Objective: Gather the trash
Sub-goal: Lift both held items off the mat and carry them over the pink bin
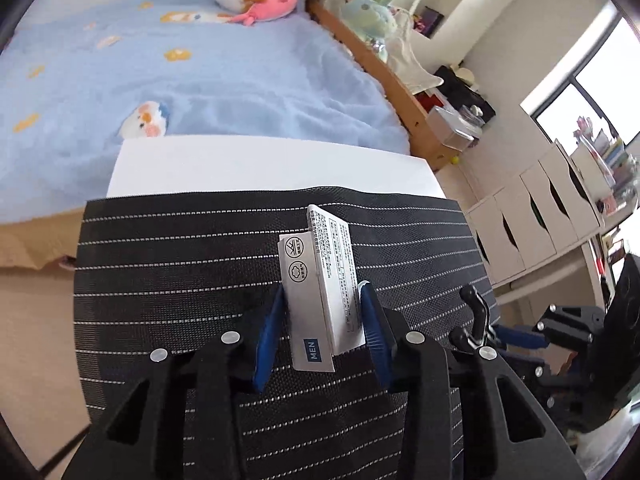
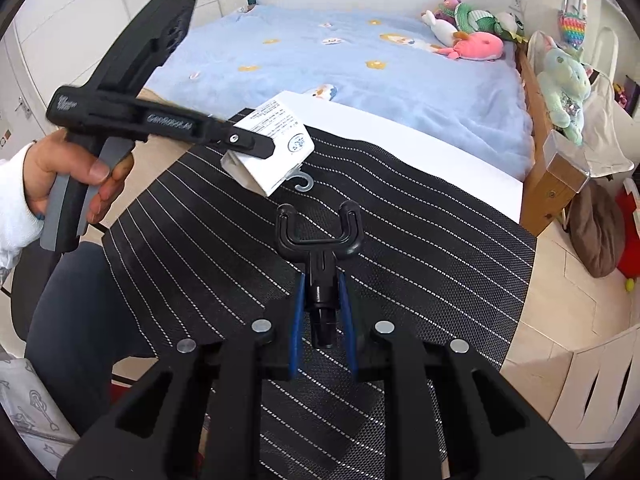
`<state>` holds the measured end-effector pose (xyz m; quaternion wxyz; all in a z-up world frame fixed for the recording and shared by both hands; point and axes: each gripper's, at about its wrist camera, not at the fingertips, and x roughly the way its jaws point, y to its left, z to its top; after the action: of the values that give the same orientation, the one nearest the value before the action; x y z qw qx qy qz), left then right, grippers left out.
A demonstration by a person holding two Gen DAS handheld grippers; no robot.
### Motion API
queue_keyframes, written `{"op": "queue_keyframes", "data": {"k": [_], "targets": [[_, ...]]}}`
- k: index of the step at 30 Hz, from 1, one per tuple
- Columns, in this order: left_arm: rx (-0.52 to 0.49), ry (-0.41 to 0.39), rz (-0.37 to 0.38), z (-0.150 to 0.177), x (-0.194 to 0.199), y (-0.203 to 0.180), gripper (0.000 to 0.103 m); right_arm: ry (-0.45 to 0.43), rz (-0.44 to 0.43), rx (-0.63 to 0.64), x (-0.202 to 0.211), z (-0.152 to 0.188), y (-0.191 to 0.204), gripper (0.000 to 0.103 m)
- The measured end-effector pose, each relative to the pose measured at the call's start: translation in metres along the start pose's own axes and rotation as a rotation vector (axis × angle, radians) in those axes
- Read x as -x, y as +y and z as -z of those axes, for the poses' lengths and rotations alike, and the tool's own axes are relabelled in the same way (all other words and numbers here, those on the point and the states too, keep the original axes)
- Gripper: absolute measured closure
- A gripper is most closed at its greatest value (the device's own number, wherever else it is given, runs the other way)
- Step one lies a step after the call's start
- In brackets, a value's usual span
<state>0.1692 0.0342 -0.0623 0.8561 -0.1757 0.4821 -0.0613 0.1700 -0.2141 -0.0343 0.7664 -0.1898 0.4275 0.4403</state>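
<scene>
My left gripper (image 1: 323,304) is shut on a white cardboard package (image 1: 320,280) printed with "MEN" and small text, held above a black pinstriped mat (image 1: 180,264). The right wrist view shows the same package (image 2: 276,148) in the left gripper, with a clear plastic hook (image 2: 303,182) hanging from it. My right gripper (image 2: 322,300) is shut on a black plastic forked clip (image 2: 320,244), its U-shaped prongs pointing forward above the mat (image 2: 420,248). The clip also shows at the right of the left wrist view (image 1: 478,316).
The mat lies on a white table (image 1: 272,168) against a bed with a blue blanket (image 1: 208,80) and plush toys (image 1: 264,4). White drawers (image 1: 532,208) stand at the right. A wooden bed frame (image 2: 556,176) and a brown bag (image 2: 596,228) are to the right.
</scene>
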Motion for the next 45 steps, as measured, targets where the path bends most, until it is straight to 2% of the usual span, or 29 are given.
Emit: {"op": "queue_keyframes", "data": {"k": [9,21,35,45], "targets": [[-0.189,-0.061,-0.042,0.026,0.046,-0.028,0.065,-0.048,0.001,-0.003,0.027,0.002,0.016,0.086],[-0.296,-0.146,-0.036,0.065,0.108,-0.052,0.065,-0.102,-0.009,0.03,0.066,0.014,0.049,0.086],[-0.345,-0.14,-0.01,0.125,0.139,-0.065,0.065,-0.108,-0.027,0.064,0.097,0.048,0.093,0.086],[-0.334,-0.126,-0.008,0.165,0.149,-0.063,0.065,-0.079,-0.071,0.085,0.104,0.078,0.126,0.086]]}}
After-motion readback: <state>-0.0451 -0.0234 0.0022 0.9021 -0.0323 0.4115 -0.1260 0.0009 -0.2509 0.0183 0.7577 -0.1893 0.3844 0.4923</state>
